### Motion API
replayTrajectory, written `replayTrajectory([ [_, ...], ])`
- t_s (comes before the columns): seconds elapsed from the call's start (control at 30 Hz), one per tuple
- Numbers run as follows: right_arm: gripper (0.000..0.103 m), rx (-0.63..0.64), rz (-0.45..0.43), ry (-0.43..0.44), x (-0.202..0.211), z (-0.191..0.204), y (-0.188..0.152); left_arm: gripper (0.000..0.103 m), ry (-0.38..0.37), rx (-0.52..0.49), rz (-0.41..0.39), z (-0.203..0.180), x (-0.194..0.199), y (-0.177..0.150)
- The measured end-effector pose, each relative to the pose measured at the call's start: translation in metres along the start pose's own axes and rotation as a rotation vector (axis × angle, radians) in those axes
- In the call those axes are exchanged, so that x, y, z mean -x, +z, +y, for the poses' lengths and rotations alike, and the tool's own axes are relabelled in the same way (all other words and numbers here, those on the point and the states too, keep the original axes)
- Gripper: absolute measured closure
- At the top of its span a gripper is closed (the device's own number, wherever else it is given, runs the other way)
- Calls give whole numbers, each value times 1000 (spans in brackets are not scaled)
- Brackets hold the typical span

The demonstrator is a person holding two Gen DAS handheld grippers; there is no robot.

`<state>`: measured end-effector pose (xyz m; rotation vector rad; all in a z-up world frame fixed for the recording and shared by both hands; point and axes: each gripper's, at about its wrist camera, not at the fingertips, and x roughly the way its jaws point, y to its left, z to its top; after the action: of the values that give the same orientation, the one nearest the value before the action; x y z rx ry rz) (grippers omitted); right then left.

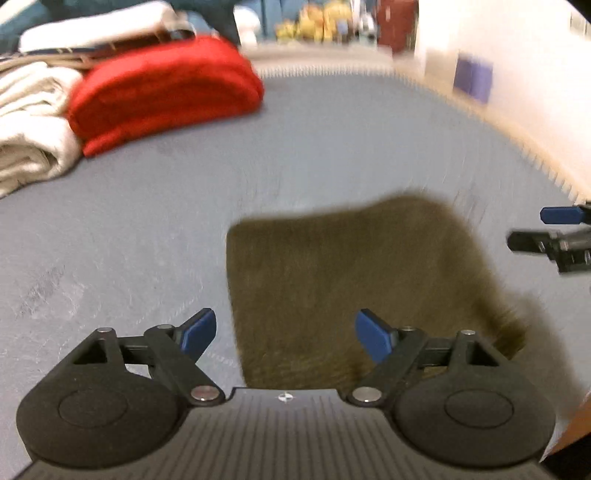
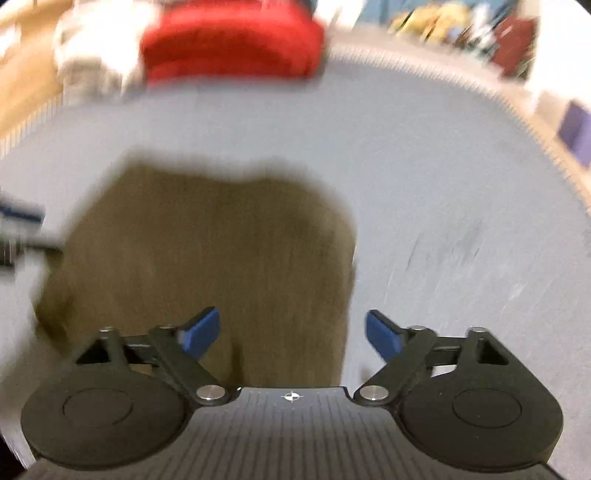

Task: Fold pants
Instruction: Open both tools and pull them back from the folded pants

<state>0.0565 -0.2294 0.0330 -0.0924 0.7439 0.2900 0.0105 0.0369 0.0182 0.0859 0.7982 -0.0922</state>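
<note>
Olive-brown pants (image 1: pixel 351 280) lie folded into a compact block on the grey mat (image 1: pixel 147 229). My left gripper (image 1: pixel 286 334) hovers above their near left edge, open, with nothing between its blue pads. In the right wrist view the same pants (image 2: pixel 207 258) spread below my right gripper (image 2: pixel 291 334), which is also open and empty over their near right edge. Each view catches the other gripper at its side: the right gripper (image 1: pixel 554 232) at the right edge, the left gripper (image 2: pixel 18 232) blurred at the left edge.
A folded red garment (image 1: pixel 166 88) and cream-white folded cloths (image 1: pixel 29 125) are stacked at the mat's far left. The mat's fringed edge (image 1: pixel 517 136) curves along the right, beside a pale wall. Blurred toys and a dark red object (image 1: pixel 397 22) stand beyond the far edge.
</note>
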Motion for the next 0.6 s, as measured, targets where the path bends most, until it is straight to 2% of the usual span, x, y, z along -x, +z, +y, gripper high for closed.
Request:
replayTrajectory([
  [0.03, 1, -48, -61, -13, 16, 0, 8, 15, -6, 19, -26, 0, 14, 3],
  [0.1, 1, -142, -151, -7, 46, 2, 20, 15, -3, 43, -86, -6, 41, 6],
  [0.13, 1, -186, -182, 4, 60, 4, 24, 10, 1, 57, -128, -8, 56, 6],
  [0.17, 1, -216, -209, 15, 71, 6, 25, 1, 2, 72, -162, -9, 68, 4],
  [0.23, 0, -226, -256, 26, 89, 15, 21, 0, -14, 104, -221, -12, 89, -4],
  [0.3, 1, -197, -287, 17, 101, 21, 11, 0, -37, 149, -231, -17, 98, -11],
  [0.37, 1, -168, -296, 1, 101, 30, -6, 0, -73, 172, -214, -24, 94, -23],
  [0.4, 1, -154, -290, 1, 97, 34, -15, 0, -64, 164, -202, -28, 88, -32],
  [0.43, 1, -143, -279, 1, 92, 35, -30, 0, -30, 150, -183, -33, 81, -42],
  [0.5, 1, -114, -222, -14, 70, 39, -45, 0, 75, 125, -47, -42, 51, -54],
  [0.53, 1, -102, -177, -34, 63, 45, -52, 0, 69, 129, 3, -44, 42, -57],
  [0.6, 1, -91, -93, -43, 45, 47, -56, 0, 14, 151, 19, -43, 35, -59],
])
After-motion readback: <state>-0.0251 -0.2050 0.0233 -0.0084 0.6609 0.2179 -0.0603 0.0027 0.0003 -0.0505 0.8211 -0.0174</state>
